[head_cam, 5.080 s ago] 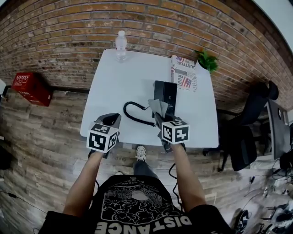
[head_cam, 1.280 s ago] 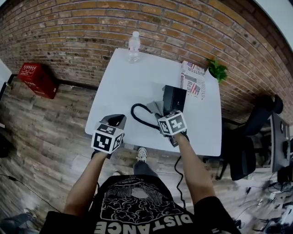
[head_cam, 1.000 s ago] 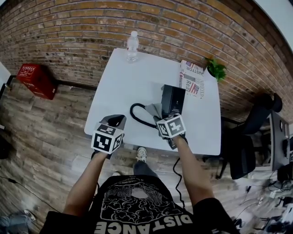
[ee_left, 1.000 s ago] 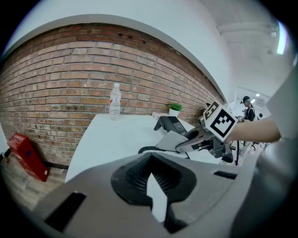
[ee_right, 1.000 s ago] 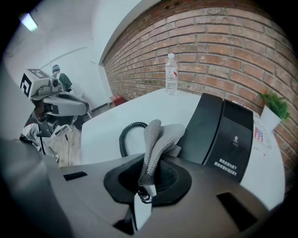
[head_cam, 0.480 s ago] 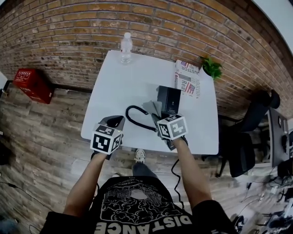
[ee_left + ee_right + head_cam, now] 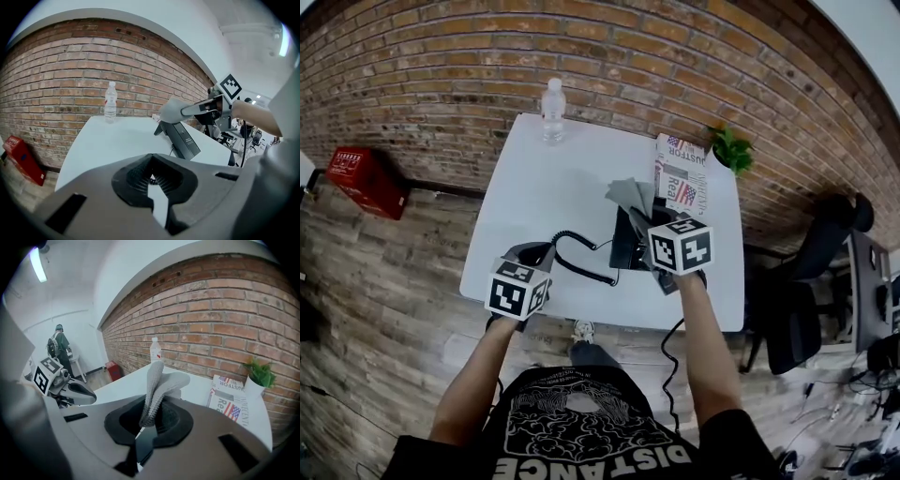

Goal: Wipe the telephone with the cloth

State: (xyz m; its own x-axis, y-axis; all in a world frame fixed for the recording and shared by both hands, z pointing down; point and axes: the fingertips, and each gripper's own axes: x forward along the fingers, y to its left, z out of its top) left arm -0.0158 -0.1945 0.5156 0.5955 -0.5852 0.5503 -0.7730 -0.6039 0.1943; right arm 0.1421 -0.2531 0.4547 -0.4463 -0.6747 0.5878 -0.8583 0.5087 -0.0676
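Left claw [image 7: 532, 253] idles at the table's [image 7: 525, 187] near edge, as it did half a second ago. Its jaws are drawn almost together, with nothing between them.

Coiled cord [image 7: 575, 251] lies on the table between the left claw and the telephone [image 7: 626, 242].

Change: right claw [image 7: 643, 210], clamped on the cloth [image 7: 628, 194], has travelled from the telephone's near end to its far end. The cloth now stands over the upper edge; contact cannot be confirmed.

Judgement: a wiping stroke along the body looks complete. Next comes a return pass or the sides.
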